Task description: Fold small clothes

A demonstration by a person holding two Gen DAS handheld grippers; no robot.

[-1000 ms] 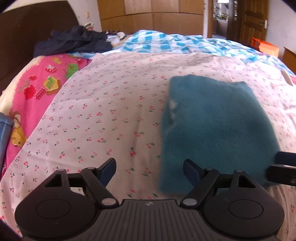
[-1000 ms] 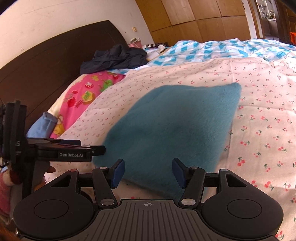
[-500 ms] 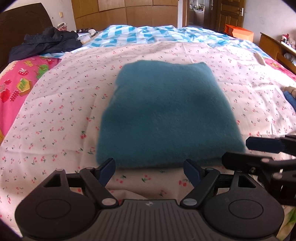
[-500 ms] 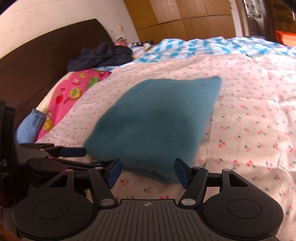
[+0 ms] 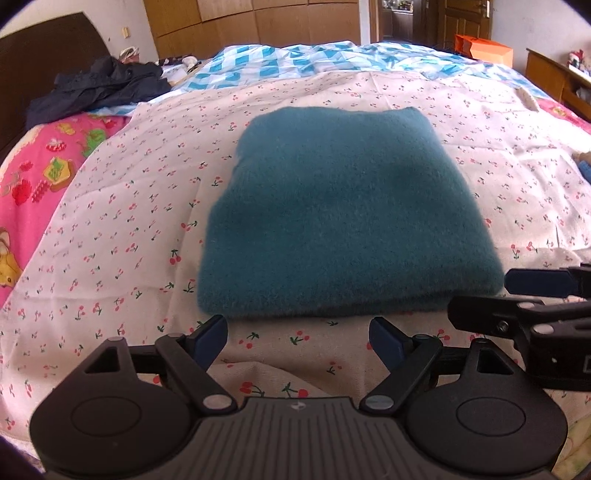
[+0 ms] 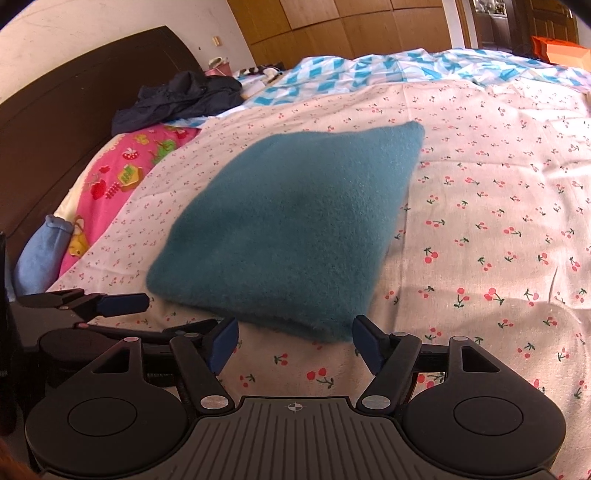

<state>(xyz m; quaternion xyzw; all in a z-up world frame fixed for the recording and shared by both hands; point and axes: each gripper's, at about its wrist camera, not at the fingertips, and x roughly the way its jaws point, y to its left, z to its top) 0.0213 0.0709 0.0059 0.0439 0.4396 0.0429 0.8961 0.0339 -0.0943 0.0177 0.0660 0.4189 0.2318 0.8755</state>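
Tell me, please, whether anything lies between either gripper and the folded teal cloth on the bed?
Nothing visible does. Only bare cherry-print sheet separates the open left gripper and the open right gripper from the near edge of the teal cloth.

Daylight is falling across a cherry-print bed (image 5: 122, 229), its dark wooden headboard (image 6: 55, 122) standing against panelled wooden wardrobes (image 5: 258, 22).

the right claw (image 5: 532, 295) is cut off by the picture's right edge.
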